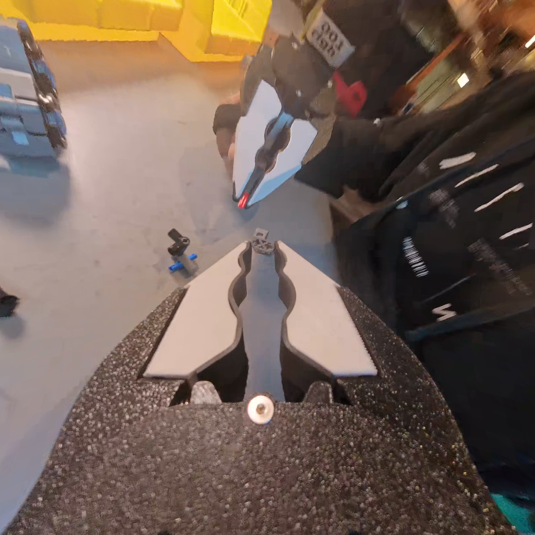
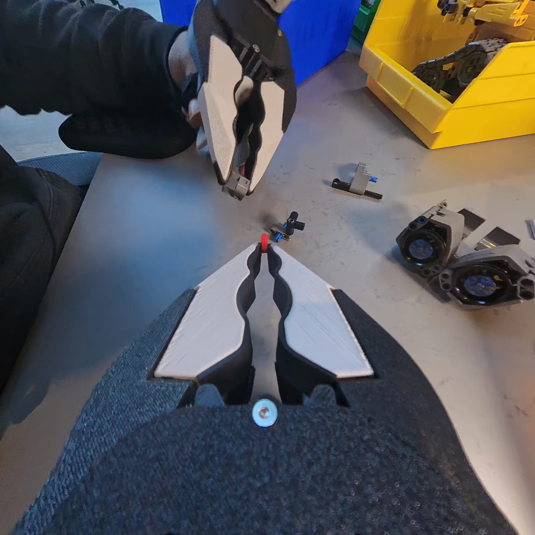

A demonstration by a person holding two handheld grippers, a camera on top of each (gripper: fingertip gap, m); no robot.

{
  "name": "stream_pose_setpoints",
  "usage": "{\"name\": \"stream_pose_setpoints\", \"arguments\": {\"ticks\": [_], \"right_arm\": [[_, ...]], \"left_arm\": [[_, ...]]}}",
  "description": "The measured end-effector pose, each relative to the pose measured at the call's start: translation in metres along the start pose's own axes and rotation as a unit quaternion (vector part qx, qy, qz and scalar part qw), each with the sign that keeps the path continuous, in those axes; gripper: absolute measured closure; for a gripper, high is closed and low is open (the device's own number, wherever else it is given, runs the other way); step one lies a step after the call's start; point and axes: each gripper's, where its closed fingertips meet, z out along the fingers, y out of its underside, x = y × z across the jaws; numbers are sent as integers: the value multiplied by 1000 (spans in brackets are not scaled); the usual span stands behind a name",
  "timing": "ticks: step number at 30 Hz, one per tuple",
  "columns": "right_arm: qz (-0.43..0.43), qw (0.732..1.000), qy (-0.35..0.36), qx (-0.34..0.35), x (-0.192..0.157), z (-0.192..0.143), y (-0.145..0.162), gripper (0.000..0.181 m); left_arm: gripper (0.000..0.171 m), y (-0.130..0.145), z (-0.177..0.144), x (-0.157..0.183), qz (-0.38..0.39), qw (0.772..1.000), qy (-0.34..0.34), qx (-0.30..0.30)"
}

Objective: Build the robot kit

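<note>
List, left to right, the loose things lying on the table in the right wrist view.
Small grey-and-black connector piece with a blue pin → grey block on a black axle → two grey motor-like units with round dark faces.

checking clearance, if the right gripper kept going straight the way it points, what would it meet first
Probably the small grey, black and blue brick assembly on the table, just beyond the red piece that the right gripper pinches; depth is unclear.
</note>
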Motion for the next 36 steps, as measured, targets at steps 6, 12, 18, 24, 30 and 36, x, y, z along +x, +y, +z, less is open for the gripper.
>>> {"name": "stream_pose_setpoints", "arguments": {"ticks": [6, 12, 18, 24, 30, 36], "right_arm": [[-21, 997, -4, -72, -3, 4, 23, 179], [-26, 989, 12, -146, 2, 6, 46, 179], [-26, 999, 26, -29, 8, -2, 0, 161], [-68, 990, 107, 62, 18, -9, -49, 158], [-98, 986, 121, 63, 18, -4, -51, 162], [-130, 985, 46, 106, 0, -10, -56, 163]], "left_arm": [[157, -38, -2, 11, -173, 968, 128, 128], [157, -47, -2, 8, -173, 963, 129, 158], [157, -50, -2, -4, -132, 973, 66, 180], [157, -59, 4, -4, -82, 976, 20, 200], [157, -56, 10, -3, -54, 980, -2, 192], [148, -52, 6, 16, -57, 980, 79, 172]]}}
